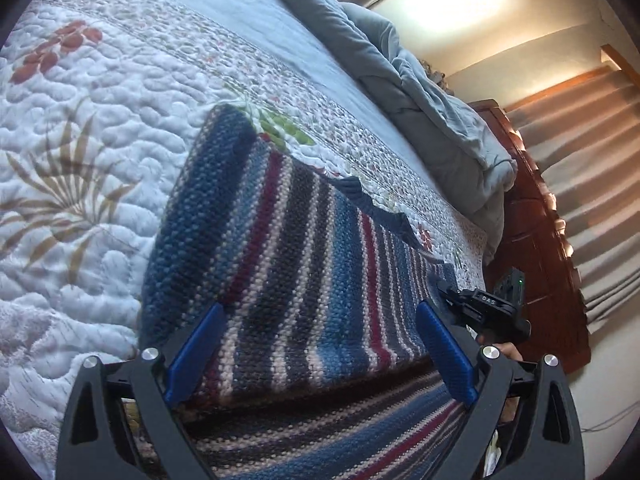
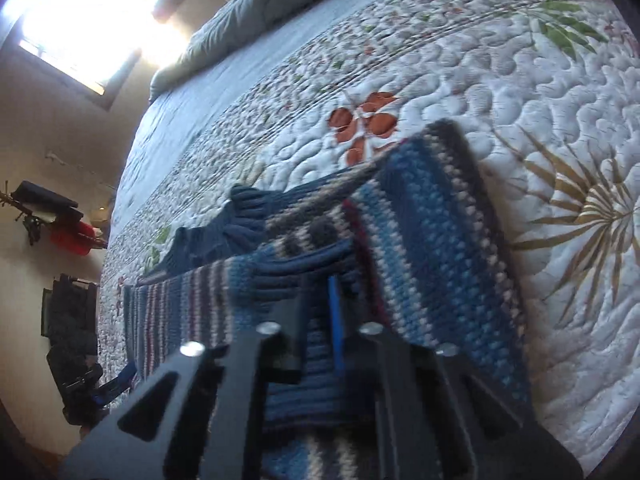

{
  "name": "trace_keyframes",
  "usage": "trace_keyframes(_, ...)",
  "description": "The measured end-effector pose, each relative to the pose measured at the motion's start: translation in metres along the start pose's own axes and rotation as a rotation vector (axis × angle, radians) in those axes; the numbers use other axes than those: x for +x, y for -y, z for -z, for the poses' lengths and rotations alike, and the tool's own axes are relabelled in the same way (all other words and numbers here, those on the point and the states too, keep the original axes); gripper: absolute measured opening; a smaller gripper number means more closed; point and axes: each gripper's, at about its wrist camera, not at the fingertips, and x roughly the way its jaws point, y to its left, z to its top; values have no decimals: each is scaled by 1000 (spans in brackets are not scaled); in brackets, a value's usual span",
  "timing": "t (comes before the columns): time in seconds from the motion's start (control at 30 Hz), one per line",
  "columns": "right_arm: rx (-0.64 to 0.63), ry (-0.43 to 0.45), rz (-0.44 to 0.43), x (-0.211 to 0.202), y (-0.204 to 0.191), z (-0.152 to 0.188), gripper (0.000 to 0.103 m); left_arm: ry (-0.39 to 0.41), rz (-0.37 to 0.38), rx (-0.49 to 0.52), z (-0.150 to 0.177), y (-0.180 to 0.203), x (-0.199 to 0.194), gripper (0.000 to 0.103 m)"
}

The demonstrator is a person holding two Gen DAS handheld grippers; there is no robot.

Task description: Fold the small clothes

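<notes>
Sweater (image 1: 280, 248), striped knit in blue, maroon and pale yarn, lies on the quilted bed (image 1: 80, 160), one part already laid over the rest. The step in hand looks like folding a ribbed navy cuff (image 2: 288, 276) or hem across the body. Doing it well probably means lifting the pinched edge only slightly, carrying it straight over so the stripes line up, and letting the free tool steady the layer beneath against dragging. The right tool (image 2: 320, 300) has its jaws closed tight on the ribbed knit. The left tool (image 1: 320, 344) stands wide open just over the sweater, holding nothing.
</notes>
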Motion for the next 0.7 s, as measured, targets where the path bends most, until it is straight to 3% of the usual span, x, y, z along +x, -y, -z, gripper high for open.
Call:
trace_keyframes(0.07, 12, 34, 4, -15, 5, 4, 9, 0, -19, 9, 1, 3, -3, 96)
trace_keyframes(0.13, -2, 54, -3, -35, 6, 16, 29, 18, -66, 25, 6, 14, -13, 96)
trace_keyframes(0.23, -58, 64, -44, -75, 4, 61, 32, 60, -76, 79, 28, 34, -35, 96)
trace_keyframes(0.27, -77, 61, -50, -84, 2, 75, 35, 78, -84, 101, 46, 46, -47, 96)
trace_keyframes(0.33, -128, 50, -46, -104, -2, 116, 54, 89, -105, 137, 75, 63, -62, 97)
trace_keyframes(0.43, -233, 31, 52, -131, -14, 184, 70, 96, -201, 212, 134, 93, -82, 97)
trace_keyframes(0.57, -362, 27, 185, -161, -35, 260, 78, 111, -268, 279, 208, 124, -112, 99)
trace_keyframes(0.7, -482, 80, 250, -198, -57, 321, 80, 84, -293, 278, 266, 136, -131, 99)
